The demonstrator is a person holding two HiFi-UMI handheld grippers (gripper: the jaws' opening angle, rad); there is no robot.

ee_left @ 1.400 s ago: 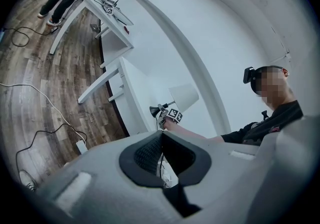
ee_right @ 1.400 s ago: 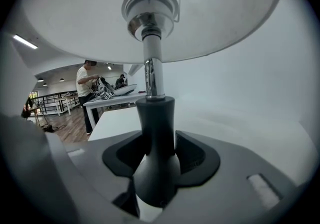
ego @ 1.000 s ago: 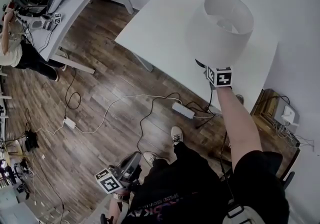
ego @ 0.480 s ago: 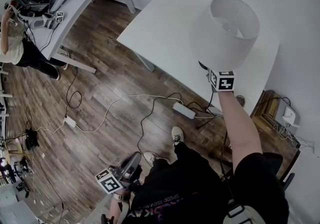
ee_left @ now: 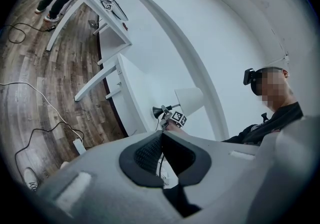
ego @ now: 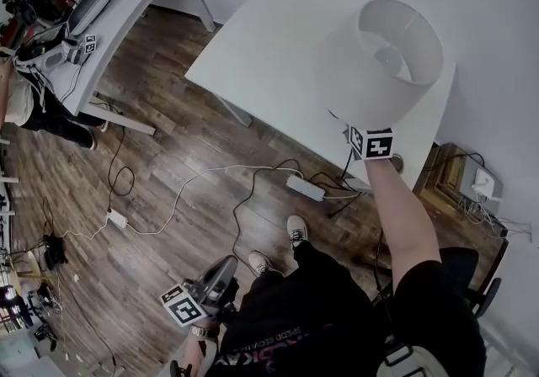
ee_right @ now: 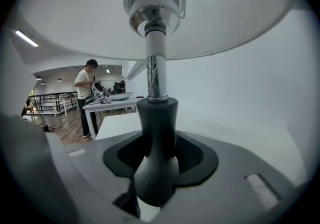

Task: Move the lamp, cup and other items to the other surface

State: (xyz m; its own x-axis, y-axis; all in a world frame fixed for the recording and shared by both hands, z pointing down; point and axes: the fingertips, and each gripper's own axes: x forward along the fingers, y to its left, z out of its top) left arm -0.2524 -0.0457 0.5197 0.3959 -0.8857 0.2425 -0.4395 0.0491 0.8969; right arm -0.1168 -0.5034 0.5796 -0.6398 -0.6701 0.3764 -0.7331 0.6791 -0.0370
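Lamp point(ego: 383, 60) upright, dark stem clamped between jaws of right gripper point(ee_right: 156, 160), at near edge of white table point(ego: 269, 39), right side. Left gripper point(ee_left: 161, 155) low, near left over floor, jaws closed together, holding nothing.

I get soft, even indoor light; ceiling strips point(ee_right: 26, 38) glow far off. Both gripper views bend hard toward dark round edges, near parts blurred.

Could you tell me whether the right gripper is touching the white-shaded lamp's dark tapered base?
Touching. The right gripper view shows the right gripper with its jaws pressed against both sides of the white-shaded lamp at its dark tapered base.
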